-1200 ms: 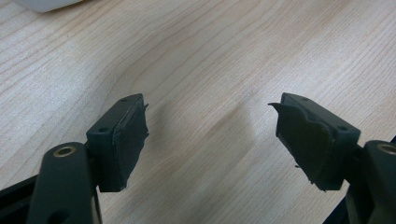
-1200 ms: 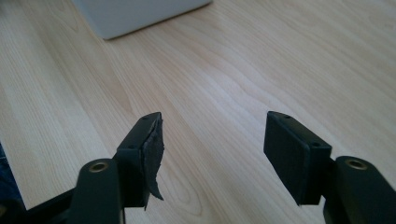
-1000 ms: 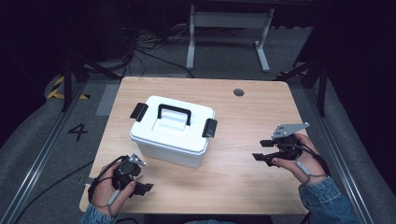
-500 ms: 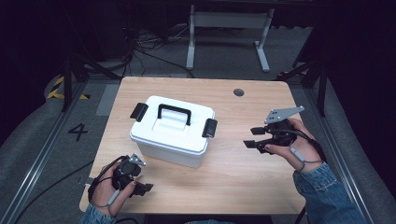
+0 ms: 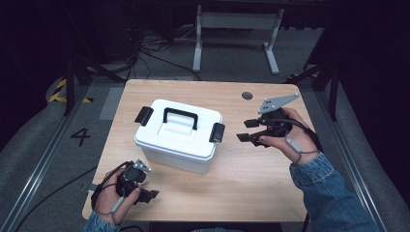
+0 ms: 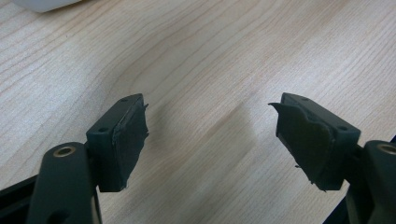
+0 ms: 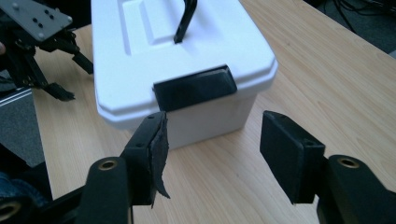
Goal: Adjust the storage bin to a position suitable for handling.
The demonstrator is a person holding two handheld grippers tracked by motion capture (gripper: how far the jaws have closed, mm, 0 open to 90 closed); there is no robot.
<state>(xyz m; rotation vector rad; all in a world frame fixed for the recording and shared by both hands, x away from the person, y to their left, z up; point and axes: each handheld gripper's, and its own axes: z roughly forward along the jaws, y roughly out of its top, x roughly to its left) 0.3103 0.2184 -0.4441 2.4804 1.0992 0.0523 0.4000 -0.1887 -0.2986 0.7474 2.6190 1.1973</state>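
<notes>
We find the right gripper (image 5: 251,130) open, aimed at the box's (image 5: 179,140) near latch (image 7: 195,87), presumably to release it; left gripper (image 5: 145,191) open at the desk's (image 5: 251,188) front-left corner.

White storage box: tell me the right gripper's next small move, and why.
Probably ease the right gripper forward until its open fingers straddle the black latch on the near end of the white storage box. The latch sits clamped down right ahead of the fingers, and nothing lies between them.
</notes>
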